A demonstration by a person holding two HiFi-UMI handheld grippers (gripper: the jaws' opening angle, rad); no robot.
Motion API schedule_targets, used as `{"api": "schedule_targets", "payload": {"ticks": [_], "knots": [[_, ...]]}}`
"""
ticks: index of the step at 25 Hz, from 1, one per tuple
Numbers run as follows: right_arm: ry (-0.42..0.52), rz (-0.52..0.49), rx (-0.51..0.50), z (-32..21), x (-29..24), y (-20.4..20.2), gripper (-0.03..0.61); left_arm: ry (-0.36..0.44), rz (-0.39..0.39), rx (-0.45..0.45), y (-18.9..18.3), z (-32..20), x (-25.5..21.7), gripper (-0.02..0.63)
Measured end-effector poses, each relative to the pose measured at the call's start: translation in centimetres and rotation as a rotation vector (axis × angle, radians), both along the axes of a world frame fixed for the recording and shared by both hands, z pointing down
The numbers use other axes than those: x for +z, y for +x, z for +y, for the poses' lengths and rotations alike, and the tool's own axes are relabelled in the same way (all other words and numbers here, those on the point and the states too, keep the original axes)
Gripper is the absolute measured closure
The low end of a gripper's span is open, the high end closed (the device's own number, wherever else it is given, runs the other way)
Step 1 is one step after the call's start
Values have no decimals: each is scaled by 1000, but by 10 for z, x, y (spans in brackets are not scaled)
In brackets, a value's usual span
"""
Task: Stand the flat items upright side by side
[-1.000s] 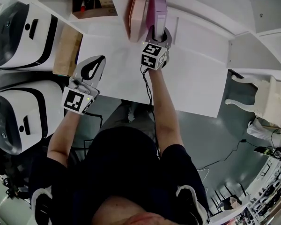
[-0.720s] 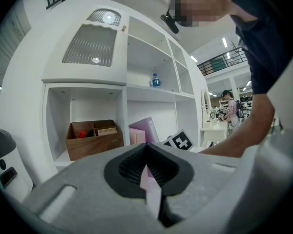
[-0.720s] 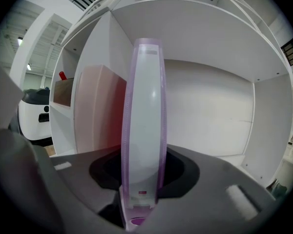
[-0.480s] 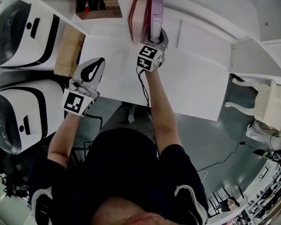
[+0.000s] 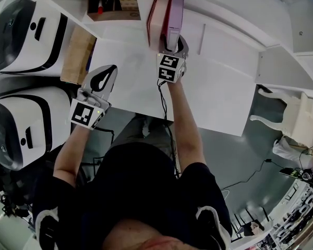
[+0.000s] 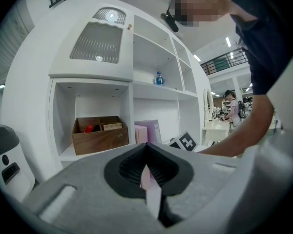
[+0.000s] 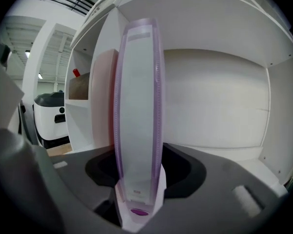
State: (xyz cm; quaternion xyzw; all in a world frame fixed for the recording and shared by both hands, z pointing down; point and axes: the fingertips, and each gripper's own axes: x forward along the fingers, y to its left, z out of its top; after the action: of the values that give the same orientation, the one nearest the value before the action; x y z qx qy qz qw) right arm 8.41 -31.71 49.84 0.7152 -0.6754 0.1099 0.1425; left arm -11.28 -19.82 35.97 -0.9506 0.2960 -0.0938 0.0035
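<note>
My right gripper [image 5: 173, 42] has just been opening its jaws, so the purple-edged case [image 7: 139, 106] betw. them is released. It stands upright just right of the pink case [image 7: 103, 101] (touching or not, I cannot tell). Left gripper [image 5: 108, 70], well left of the pink case, is clenched, apparently empty. Both cases stand; I judge only pulling back is left.

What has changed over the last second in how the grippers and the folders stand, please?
The jaws of the right gripper have just been opening around the purple folder, letting it go as it stands upright beside the pink folder. The left gripper stayed shut and still over the desk.
</note>
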Motion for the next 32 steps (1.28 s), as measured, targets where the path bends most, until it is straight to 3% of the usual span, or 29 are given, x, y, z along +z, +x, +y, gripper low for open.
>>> {"api": "schedule_targets", "payload": {"ticks": [17, 32], "knots": [[-227, -15, -249, 23, 25, -25, 291, -2, 4, -2, -7, 1, 2, 614], [-232, -39, -352, 0, 28, -26, 249, -5, 3, -8, -13, 1, 4, 614]]}}
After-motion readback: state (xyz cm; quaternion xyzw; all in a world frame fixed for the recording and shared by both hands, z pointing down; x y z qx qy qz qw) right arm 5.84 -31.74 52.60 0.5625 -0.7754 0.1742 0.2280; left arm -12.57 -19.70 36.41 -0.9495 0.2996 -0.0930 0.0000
